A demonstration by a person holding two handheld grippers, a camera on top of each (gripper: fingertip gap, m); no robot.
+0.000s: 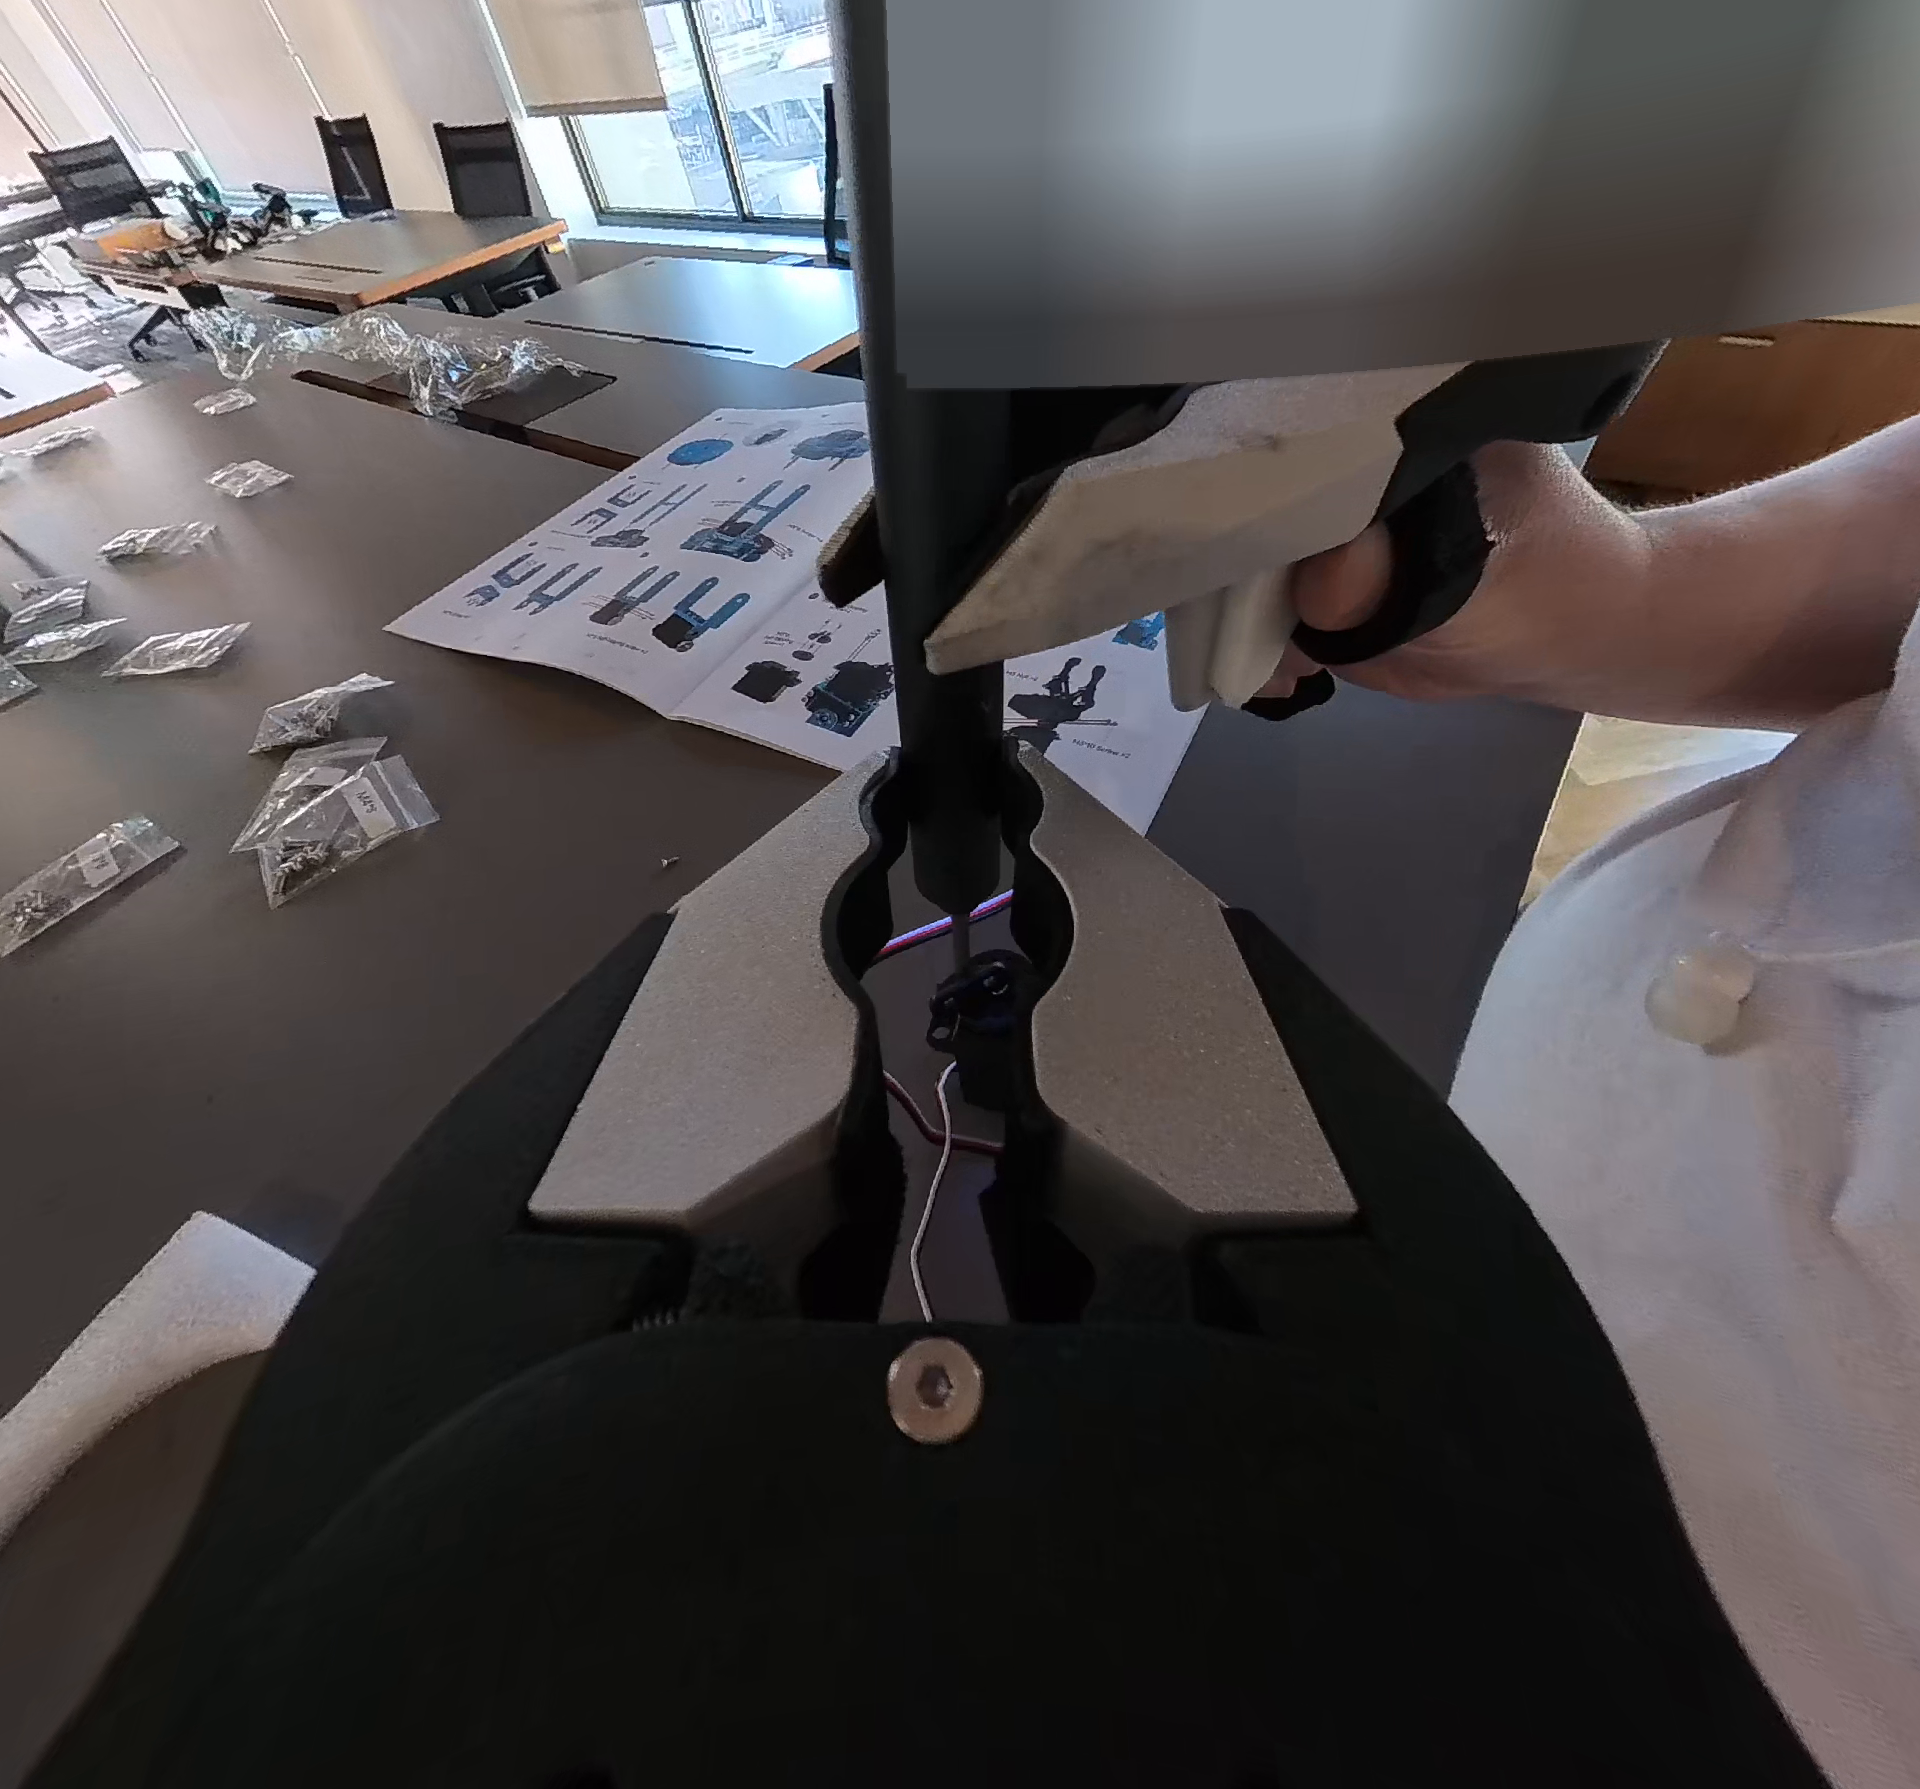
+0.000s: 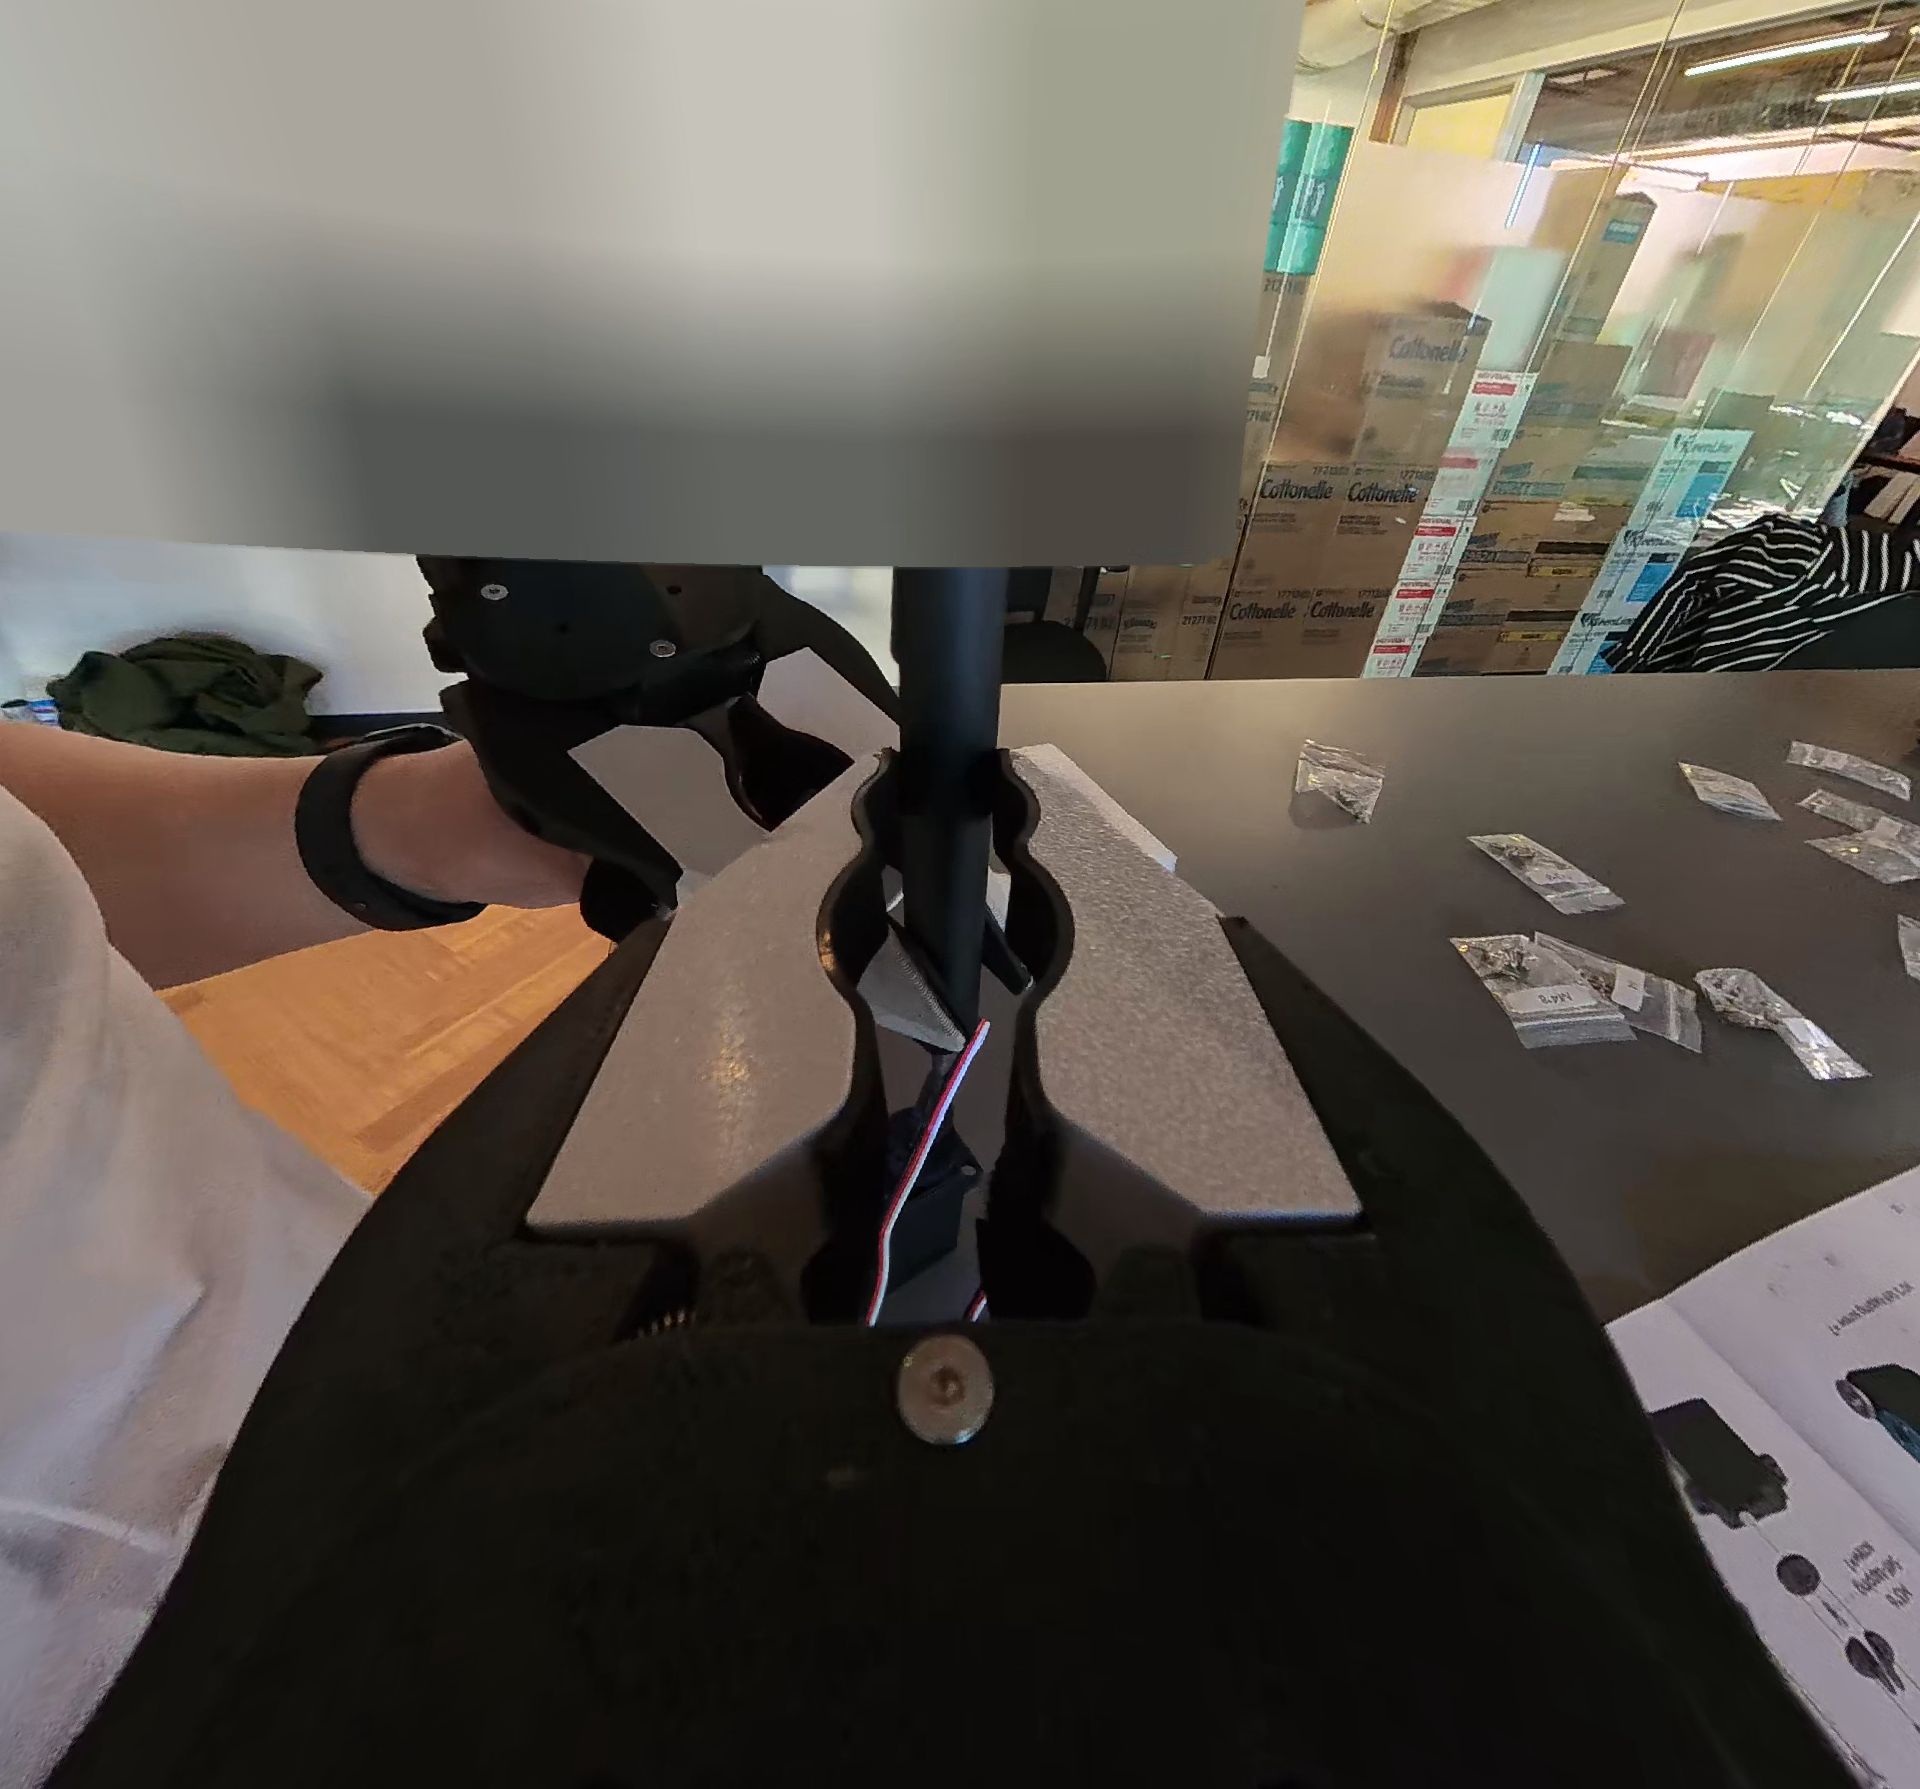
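Both the left tool [image 1: 954, 783] and right tool [image 2: 940, 789] pinch the upright black screwdriver [image 1: 951, 804] above the servo [image 1: 971, 1007].

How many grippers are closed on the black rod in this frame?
2. The left gripper is shut on the black rod near its lower end; the right gripper is shut on it just above.

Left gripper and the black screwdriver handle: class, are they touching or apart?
Touching. In the left wrist view, the left gripper has both fingertips pressed against the black screwdriver handle, with no gap visible on either side.
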